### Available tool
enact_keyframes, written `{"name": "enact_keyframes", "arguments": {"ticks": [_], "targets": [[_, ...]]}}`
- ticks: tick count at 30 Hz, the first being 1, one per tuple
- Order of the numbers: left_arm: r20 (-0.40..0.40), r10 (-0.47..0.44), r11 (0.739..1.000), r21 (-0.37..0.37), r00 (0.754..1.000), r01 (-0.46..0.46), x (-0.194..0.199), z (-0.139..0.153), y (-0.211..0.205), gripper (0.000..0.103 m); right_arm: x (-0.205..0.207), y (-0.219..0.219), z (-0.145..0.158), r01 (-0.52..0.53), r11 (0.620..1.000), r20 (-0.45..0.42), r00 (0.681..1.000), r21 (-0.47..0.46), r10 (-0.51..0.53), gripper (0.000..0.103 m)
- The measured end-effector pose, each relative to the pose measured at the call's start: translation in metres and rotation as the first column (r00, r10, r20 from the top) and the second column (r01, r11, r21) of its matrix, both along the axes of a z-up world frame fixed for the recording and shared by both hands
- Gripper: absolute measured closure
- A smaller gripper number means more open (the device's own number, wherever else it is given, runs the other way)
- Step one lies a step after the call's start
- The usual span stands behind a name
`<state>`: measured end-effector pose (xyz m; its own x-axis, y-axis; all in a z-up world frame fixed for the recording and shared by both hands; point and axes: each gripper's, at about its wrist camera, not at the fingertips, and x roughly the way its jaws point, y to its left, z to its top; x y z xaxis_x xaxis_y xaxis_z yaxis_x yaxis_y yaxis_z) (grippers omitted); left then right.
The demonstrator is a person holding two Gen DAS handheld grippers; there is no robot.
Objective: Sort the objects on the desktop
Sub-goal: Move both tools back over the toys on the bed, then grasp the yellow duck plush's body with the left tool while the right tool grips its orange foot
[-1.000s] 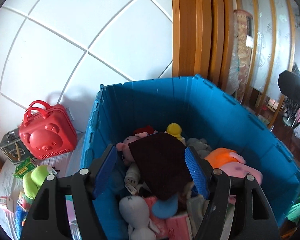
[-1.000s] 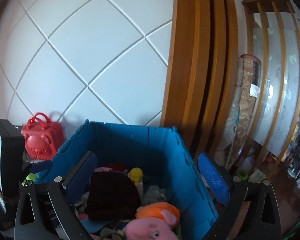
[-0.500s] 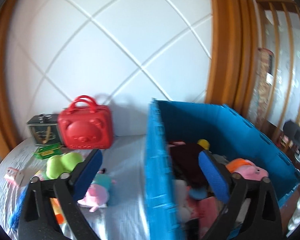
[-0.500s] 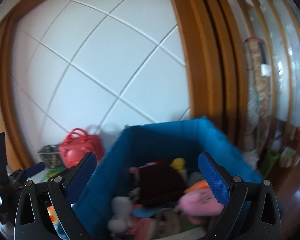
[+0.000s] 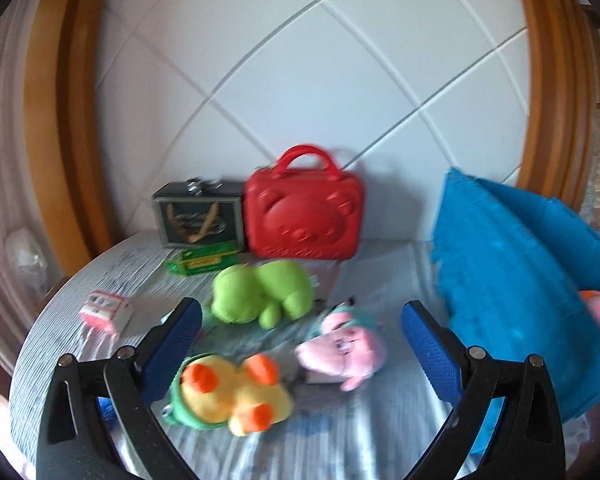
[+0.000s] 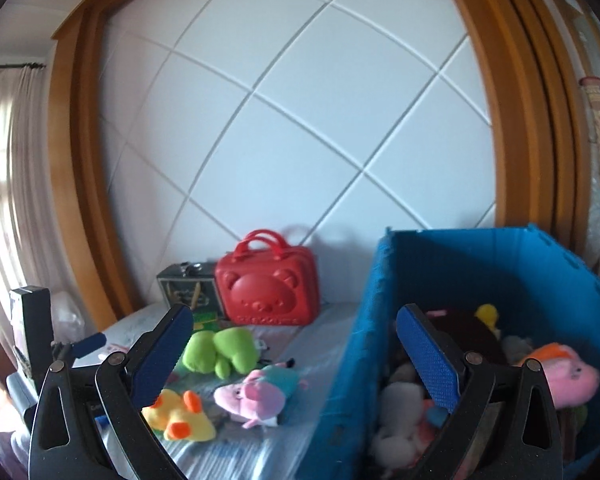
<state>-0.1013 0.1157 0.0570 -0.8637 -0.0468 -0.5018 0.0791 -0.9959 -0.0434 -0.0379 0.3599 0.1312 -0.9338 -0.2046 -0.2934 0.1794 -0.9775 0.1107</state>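
Observation:
Three soft toys lie on the striped tabletop (image 5: 380, 420): a yellow duck (image 5: 236, 396), a pink pig (image 5: 340, 350) and a green plush (image 5: 264, 292). My left gripper (image 5: 300, 312) hangs over them, open wide, holding nothing; the duck lies by its left finger and the pig between the two. A blue crate (image 5: 520, 280) full of plush toys stands to the right. My right gripper (image 6: 294, 314) is open and empty, straddling the crate's left wall (image 6: 356, 380). The same duck (image 6: 176, 408), pig (image 6: 260, 392) and green plush (image 6: 220, 350) show in the right wrist view.
A red bear-faced case (image 5: 306, 216) and a dark box (image 5: 198, 220) stand against the white panelled wall. A small green box (image 5: 202, 262) and a pink-white packet (image 5: 106, 312) lie near them. Inside the crate are a dark brown item (image 6: 472, 332) and a pink plush (image 6: 568, 372).
Both views have swung left, away from over the crate toward the toys on the table. The left jaws spread wider after releasing the dark brown item into the crate.

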Motion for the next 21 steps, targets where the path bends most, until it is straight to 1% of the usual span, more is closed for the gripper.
{"name": "enact_keyframes", "arguments": {"ticks": [3, 8, 10, 12, 14, 17, 18, 21], "targets": [[0.042, 0.037, 0.999, 0.0, 0.998, -0.038, 0.001, -0.021, -0.043, 0.002, -0.012, -0.033, -0.017, -0.015, 1.0, 0.033, 0.999, -0.002, 0.015, 0.0], [0.134, 0.052, 0.998, 0.03, 0.99, -0.057, 0.0, -0.06, -0.104, 0.002, -0.027, -0.086, -0.049, -0.042, 0.999, 0.095, 0.995, 0.028, 0.039, 0.0], [0.159, 0.064, 0.997, 0.035, 0.985, -0.07, -0.003, -0.075, -0.122, 0.002, -0.034, -0.108, -0.066, -0.07, 0.997, 0.14, 0.988, 0.034, 0.064, 0.0], [0.191, 0.064, 0.997, 0.037, 0.98, -0.073, -0.006, -0.09, -0.137, 0.002, -0.042, -0.126, -0.086, -0.086, 0.996, 0.195, 0.978, 0.022, 0.08, 0.0], [0.219, 0.053, 0.997, 0.042, 0.974, -0.063, -0.01, -0.105, -0.147, 0.002, -0.051, -0.143, -0.11, -0.112, 0.994, 0.265, 0.958, 0.001, 0.107, 0.0], [0.271, 0.02, 0.998, 0.053, 0.962, -0.035, -0.019, -0.131, -0.157, 0.002, -0.069, -0.166, -0.149, -0.116, 0.993, 0.374, 0.921, -0.017, 0.114, 0.0], [0.292, 0.007, 0.998, 0.057, 0.956, -0.025, -0.022, -0.139, -0.159, 0.002, -0.077, -0.174, -0.165, -0.108, 0.994, 0.414, 0.904, -0.019, 0.106, 0.0], [0.355, -0.05, 0.997, 0.074, 0.934, 0.025, -0.03, -0.16, -0.16, 0.002, -0.093, -0.184, -0.197, -0.085, 0.996, 0.507, 0.858, -0.02, 0.083, 0.0]]}}
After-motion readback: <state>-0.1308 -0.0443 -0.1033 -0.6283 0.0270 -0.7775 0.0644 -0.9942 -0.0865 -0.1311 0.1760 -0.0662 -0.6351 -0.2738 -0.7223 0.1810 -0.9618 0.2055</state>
